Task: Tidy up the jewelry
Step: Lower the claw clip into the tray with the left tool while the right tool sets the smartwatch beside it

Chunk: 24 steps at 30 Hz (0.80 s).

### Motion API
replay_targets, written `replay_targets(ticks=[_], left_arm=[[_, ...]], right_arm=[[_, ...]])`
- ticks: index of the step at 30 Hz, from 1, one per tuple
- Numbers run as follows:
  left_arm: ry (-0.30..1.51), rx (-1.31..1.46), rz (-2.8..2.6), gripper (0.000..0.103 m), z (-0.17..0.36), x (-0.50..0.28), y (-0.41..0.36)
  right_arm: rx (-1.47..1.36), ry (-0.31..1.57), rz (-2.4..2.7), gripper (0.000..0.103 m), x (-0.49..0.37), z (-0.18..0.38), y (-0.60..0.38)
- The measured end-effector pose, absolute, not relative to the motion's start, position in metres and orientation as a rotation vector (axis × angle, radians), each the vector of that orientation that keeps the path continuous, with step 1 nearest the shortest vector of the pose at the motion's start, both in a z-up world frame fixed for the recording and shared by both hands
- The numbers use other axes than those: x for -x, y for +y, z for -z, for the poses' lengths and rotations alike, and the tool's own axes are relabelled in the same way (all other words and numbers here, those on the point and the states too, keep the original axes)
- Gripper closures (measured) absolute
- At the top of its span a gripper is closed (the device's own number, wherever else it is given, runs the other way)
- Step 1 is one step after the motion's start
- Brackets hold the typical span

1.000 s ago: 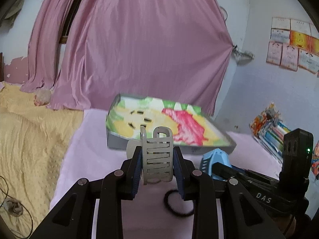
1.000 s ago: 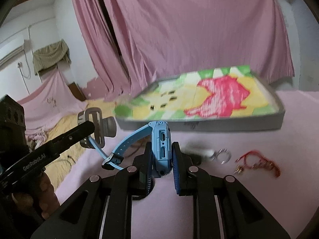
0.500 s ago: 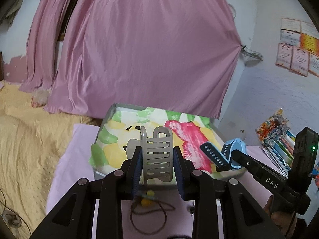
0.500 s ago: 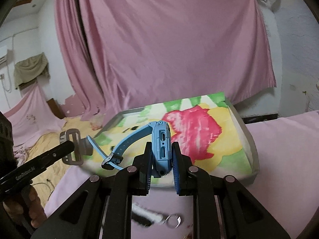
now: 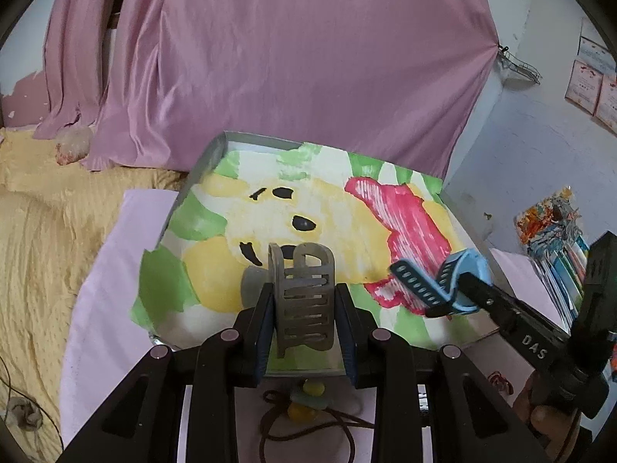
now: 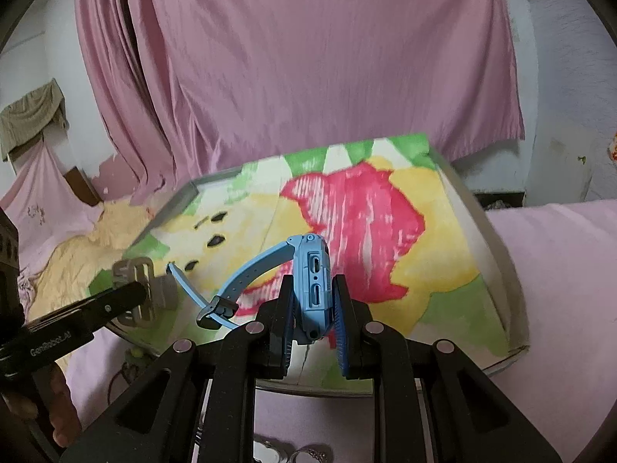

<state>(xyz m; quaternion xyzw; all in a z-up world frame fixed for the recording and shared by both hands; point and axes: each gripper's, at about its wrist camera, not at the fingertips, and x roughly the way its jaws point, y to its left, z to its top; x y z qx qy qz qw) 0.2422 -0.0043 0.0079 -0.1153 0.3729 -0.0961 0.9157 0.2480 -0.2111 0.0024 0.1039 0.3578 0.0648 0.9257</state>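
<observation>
My left gripper (image 5: 305,301) is shut on a grey claw hair clip (image 5: 302,297), held above the near edge of a shallow grey tray (image 5: 200,162) lined with a yellow, green and red painted sheet. My right gripper (image 6: 311,301) is shut on a blue smartwatch (image 6: 313,289), its strap hanging to the left over the tray (image 6: 505,281). In the left wrist view the watch (image 5: 459,274) hangs over the tray's right side. The right wrist view has the clip (image 6: 144,293) at the tray's left corner.
The tray rests on a pink cloth (image 5: 104,270) over a table. A brown cord necklace with yellow beads (image 5: 308,397) lies in front of the tray. Rings or a keyring (image 6: 304,453) lie near the front edge. Pink curtains hang behind; a yellow bedspread (image 5: 34,239) lies left.
Both grippers have moved forward and up over the tray, each still holding its item. The tray now fills the middle of both views, and the necklace has slid beneath the left gripper.
</observation>
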Motion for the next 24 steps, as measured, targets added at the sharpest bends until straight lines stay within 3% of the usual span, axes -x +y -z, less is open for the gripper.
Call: replay_targets(ticks=[5,9,11,13,14,17,19,24], left_arm=[[0.781,0.245,0.2,0.075,-0.006,-0.243,-0.003],[0.772,0.255,0.211,0.073,-0.008,-0.238,-0.001],[0.759,0.257,0.21,0.064,-0.01,-0.233,0.0],[0.734,0.265,0.204,0.045,-0.013,-0.224,0.002],[0.719,0.268,0.201,0.042,-0.015,-0.221,0.003],[0.663,0.244,0.192,0.037,-0.023,-0.205,0.001],[0.62,0.226,0.179,0.022,-0.028,-0.193,0.0],[0.535,0.231,0.187,0.004,-0.036,-0.163,0.0]], right_arm=[[-0.229,0.769,-0.125,0.085,-0.253,0.005,-0.214],[-0.235,0.766,-0.128,0.065,-0.249,0.005,-0.216],[-0.234,0.748,-0.127,0.061,-0.244,0.002,-0.216],[-0.233,0.726,-0.124,0.061,-0.237,-0.003,-0.218],[-0.235,0.712,-0.121,0.06,-0.232,-0.005,-0.219],[-0.245,0.643,-0.11,0.045,-0.214,-0.016,-0.225],[-0.256,0.591,-0.106,0.036,-0.199,-0.024,-0.23],[-0.265,0.489,-0.107,0.016,-0.155,-0.039,-0.238]])
